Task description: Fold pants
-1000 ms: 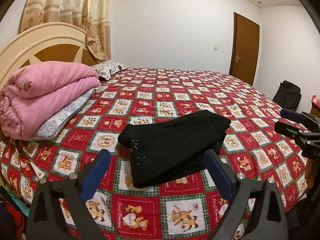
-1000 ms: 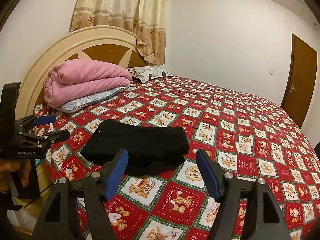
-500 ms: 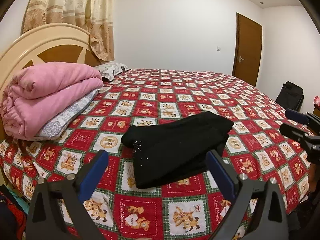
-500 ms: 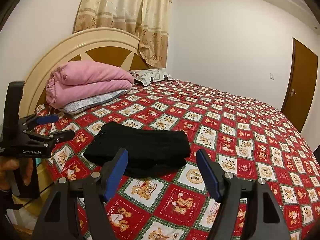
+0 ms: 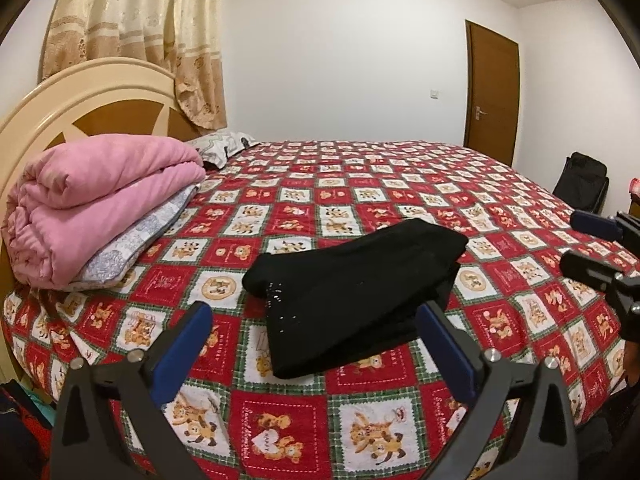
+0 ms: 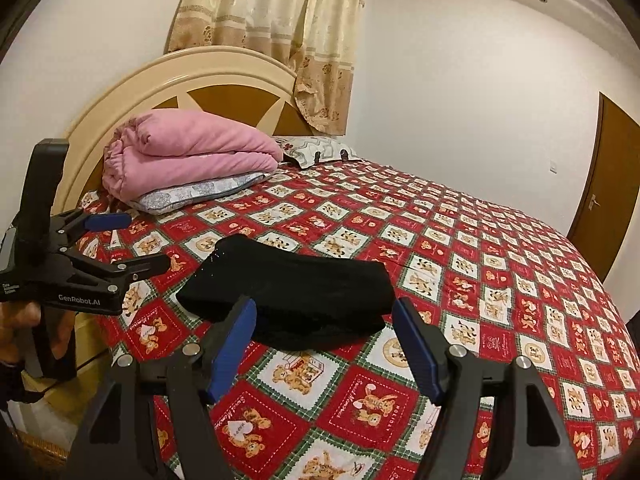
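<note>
Black pants (image 5: 352, 288) lie folded into a compact bundle on the red patchwork bedspread (image 5: 400, 184), near the bed's front edge. They also show in the right wrist view (image 6: 292, 292). My left gripper (image 5: 316, 336) is open and empty, held back from the bundle above the bed edge. My right gripper (image 6: 324, 332) is open and empty, also short of the bundle. Each gripper shows in the other's view, the right one (image 5: 588, 244) at the far right, the left one (image 6: 124, 244) at the far left.
A folded pink quilt (image 5: 96, 204) lies on a grey pillow (image 5: 136, 248) by the cream headboard (image 5: 80, 96). Another pillow (image 5: 220, 148) lies behind. A brown door (image 5: 494, 96) and a black bag (image 5: 582, 184) are at the right. A curtain (image 5: 140, 40) hangs behind.
Both grippers have drawn back and risen slightly from the bed, still open. The folded pants have not moved.
</note>
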`<state>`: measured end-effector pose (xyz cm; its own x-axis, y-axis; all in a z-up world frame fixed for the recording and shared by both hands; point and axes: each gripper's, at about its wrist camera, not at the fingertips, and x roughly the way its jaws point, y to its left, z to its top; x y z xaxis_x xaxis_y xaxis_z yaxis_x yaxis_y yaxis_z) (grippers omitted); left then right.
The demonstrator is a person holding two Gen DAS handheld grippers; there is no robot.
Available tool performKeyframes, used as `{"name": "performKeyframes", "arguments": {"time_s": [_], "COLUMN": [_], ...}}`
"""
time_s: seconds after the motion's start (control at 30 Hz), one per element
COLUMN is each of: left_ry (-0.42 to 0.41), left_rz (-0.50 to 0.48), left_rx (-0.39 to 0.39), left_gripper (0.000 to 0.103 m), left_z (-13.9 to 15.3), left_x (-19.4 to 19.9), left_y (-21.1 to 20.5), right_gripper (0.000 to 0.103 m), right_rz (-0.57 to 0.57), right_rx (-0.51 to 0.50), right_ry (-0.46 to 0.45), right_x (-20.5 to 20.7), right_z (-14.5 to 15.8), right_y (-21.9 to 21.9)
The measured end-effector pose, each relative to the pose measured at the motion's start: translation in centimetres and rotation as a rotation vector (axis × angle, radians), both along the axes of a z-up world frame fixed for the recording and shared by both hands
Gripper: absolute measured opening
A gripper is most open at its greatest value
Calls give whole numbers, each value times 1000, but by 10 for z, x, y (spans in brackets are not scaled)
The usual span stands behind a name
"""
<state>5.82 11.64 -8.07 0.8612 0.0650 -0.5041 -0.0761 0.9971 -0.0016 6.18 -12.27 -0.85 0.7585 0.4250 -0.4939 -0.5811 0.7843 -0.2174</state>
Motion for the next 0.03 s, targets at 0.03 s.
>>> {"name": "performKeyframes", "arguments": {"time_s": [0.03], "left_ry": [0], "left_rz": [-3], "left_rx": [1], "left_gripper": [103], "left_z": [0], "left_x": [0], "left_y": [-1], "right_gripper": [72], "right_rz": [0], "right_rx": [1], "right_ry": [3], "right_x": [0], "right_z": [0], "right_y": [-1]}}
